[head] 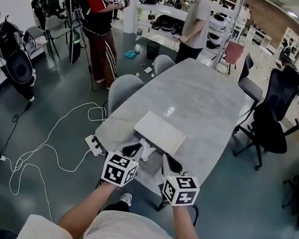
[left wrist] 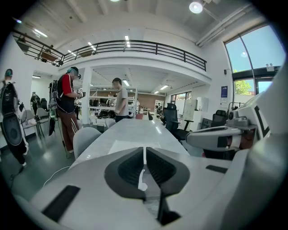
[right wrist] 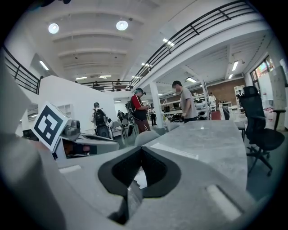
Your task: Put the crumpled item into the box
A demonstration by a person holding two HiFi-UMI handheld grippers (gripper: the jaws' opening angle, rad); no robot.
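Note:
A flat white box lies on the grey table near its front end, also seen as a pale slab. Just in front of the box a small white crumpled item lies between my two grippers. My left gripper is shut, jaws meeting at the tips. My right gripper is shut too. A sliver of white shows in the gap behind each pair of tips; whether either gripper pinches the item is not visible.
Two grey chairs stand along the table's left side and black office chairs on its right. A power strip with white cables lies on the floor at left. Two people stand beyond the far end.

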